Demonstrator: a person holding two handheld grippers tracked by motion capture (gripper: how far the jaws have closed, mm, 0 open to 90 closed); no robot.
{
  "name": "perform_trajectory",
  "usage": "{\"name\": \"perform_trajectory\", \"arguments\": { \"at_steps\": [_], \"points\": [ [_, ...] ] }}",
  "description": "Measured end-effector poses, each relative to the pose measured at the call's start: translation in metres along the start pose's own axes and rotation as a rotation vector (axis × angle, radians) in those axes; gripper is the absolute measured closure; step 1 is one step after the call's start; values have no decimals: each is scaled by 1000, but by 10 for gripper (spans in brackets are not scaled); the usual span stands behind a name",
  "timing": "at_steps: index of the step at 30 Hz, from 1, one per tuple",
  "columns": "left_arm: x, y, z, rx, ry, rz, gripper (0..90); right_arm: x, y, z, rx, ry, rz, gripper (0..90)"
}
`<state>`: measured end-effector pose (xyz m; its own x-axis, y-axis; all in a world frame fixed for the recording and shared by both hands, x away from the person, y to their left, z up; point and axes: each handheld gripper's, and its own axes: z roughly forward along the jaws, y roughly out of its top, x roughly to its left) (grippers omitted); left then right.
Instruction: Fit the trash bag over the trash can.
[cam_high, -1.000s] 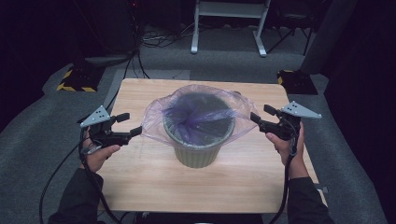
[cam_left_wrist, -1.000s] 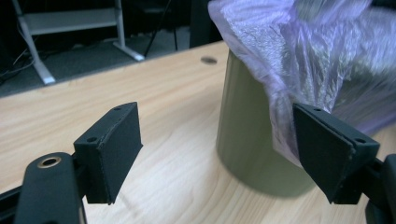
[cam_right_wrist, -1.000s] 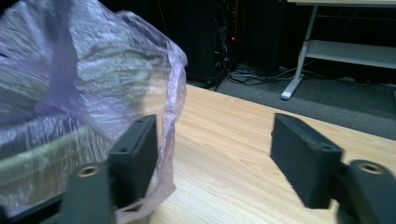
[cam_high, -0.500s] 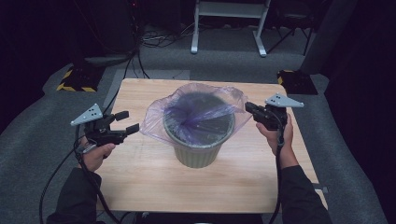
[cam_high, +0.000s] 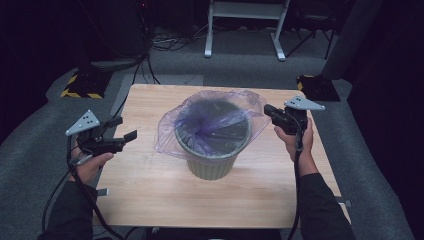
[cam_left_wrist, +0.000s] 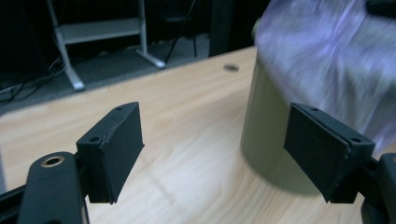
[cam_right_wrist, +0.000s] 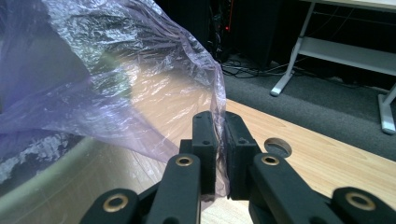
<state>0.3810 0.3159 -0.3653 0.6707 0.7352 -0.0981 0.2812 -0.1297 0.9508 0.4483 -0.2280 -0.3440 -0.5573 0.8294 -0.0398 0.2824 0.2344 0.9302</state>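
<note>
Right now my right gripper (cam_high: 270, 111) has its jaws pinched on the edge of the purple plastic bag (cam_high: 210, 122) that lines the green bin (cam_high: 212, 162) standing mid-desk (cam_high: 150, 195). My left gripper (cam_high: 125, 129) hangs well apart from the bin, jaws wide and empty.

no readable text, labels, brands or numbers on anything in view
</note>
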Motion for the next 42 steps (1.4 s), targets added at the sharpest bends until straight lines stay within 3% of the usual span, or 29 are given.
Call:
{"name": "perform_trajectory", "arguments": {
  "at_steps": [3, 6, 8, 11, 13, 17, 19, 22, 23, 27, 31, 36, 42],
  "points": [
    [-5, 19, 17, 6, -48, 12, 192, 2, 2, 3, 3, 2, -10, 840],
    [-6, 31, 43, 42, -89, 11, 193, 2, 3, 9, 15, -1, -14, 836],
    [-7, 39, 59, 60, -153, -6, 195, 1, 4, 13, 21, 1, -7, 834],
    [-12, 48, 73, 71, -182, 5, 198, -1, 5, 16, 13, 6, 9, 826],
    [-15, 52, 79, 57, -217, 8, 245, -3, 5, 17, 9, 9, 18, 819],
    [-19, 55, 89, 92, -200, 35, 369, -4, 5, 17, 9, 14, 18, 810],
    [-19, 53, 92, 103, -219, 44, 415, -3, 5, 15, 7, 19, 21, 796],
    [-21, 52, 93, 100, -199, 74, 535, -3, 5, 13, 1, 22, 18, 795],
    [-21, 52, 93, 94, -192, 85, 618, -3, 5, 12, 2, 18, 13, 795],
    [-24, 50, 97, 125, -158, 119, 771, -2, 6, 12, -2, 22, 9, 800],
    [-25, 47, 101, 136, -170, 143, 882, -1, 6, 15, 7, 27, -1, 820],
    [-26, 43, 110, 153, -142, 151, 898, -1, 6, 22, 20, 26, -6, 839],
    [-22, 38, 120, 121, -169, 135, 899, -4, 2, 41, 53, 27, 2, 856]
  ]
}}
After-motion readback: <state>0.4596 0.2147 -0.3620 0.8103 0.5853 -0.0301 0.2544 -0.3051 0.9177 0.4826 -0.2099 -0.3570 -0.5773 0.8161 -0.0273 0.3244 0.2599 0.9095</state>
